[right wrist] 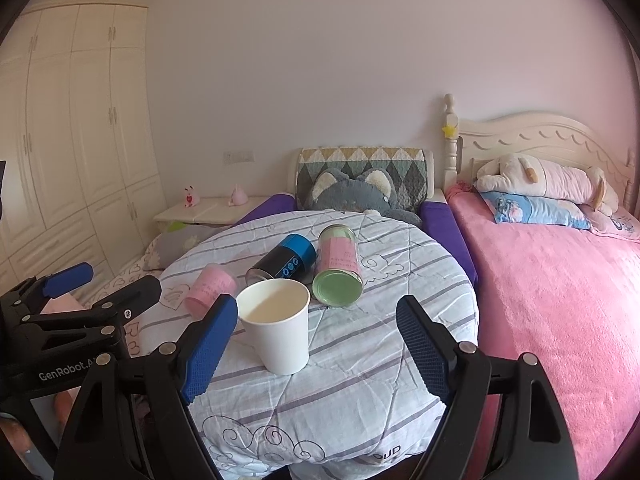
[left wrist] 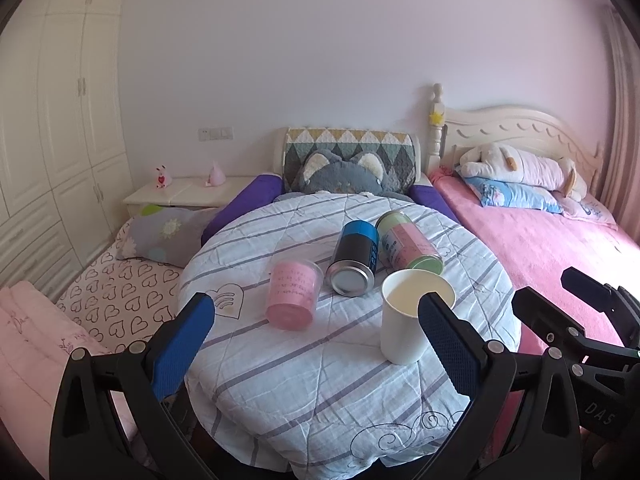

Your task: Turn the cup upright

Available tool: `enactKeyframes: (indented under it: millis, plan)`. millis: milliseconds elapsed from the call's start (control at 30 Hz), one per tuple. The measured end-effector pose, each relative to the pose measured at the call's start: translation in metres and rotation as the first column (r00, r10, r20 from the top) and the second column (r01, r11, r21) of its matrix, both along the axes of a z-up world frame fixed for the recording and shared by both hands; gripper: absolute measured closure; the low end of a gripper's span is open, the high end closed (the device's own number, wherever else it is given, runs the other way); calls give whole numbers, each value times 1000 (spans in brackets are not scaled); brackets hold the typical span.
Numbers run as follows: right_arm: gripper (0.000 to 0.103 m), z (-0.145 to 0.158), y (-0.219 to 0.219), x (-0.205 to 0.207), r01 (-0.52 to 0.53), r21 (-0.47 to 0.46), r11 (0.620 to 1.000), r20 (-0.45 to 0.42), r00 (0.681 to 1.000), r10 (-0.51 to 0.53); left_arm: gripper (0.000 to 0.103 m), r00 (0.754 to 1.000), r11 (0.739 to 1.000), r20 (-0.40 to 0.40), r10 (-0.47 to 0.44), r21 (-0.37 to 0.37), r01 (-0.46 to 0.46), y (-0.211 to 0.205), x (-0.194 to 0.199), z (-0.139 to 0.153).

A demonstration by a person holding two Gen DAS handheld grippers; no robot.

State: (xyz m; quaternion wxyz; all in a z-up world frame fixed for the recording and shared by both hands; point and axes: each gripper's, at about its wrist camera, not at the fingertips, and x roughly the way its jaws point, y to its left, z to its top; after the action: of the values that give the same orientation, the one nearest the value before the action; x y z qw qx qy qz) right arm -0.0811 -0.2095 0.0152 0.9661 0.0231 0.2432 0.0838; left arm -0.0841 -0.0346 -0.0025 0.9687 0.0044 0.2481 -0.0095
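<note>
A white paper cup (left wrist: 404, 320) stands upright, mouth up, on the round table with the striped cloth (left wrist: 280, 380); it also shows in the right wrist view (right wrist: 278, 328). My left gripper (left wrist: 316, 320) is open and empty, its right finger (left wrist: 444, 340) just in front of the cup. My right gripper (right wrist: 316, 324) is open and empty, held back from the cup, which stands apart from its left finger (right wrist: 212, 332). Each gripper shows at the edge of the other's view.
Three containers lie on their sides behind the cup: a pink one (left wrist: 294, 294), a black and blue can (left wrist: 354, 258) and a green and pink jar (left wrist: 408, 246). A bed with a pink blanket (right wrist: 560, 300) is to the right, a second bed and nightstand (left wrist: 188, 194) beyond.
</note>
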Motion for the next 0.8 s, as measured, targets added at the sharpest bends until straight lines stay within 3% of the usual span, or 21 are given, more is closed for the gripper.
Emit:
enactKeyframes:
  millis: [800]
  plan:
    - [20, -5, 3, 4, -14, -20, 1000, -45, 999, 13, 0, 1000, 1000, -27, -8, 7, 8, -2, 7, -2]
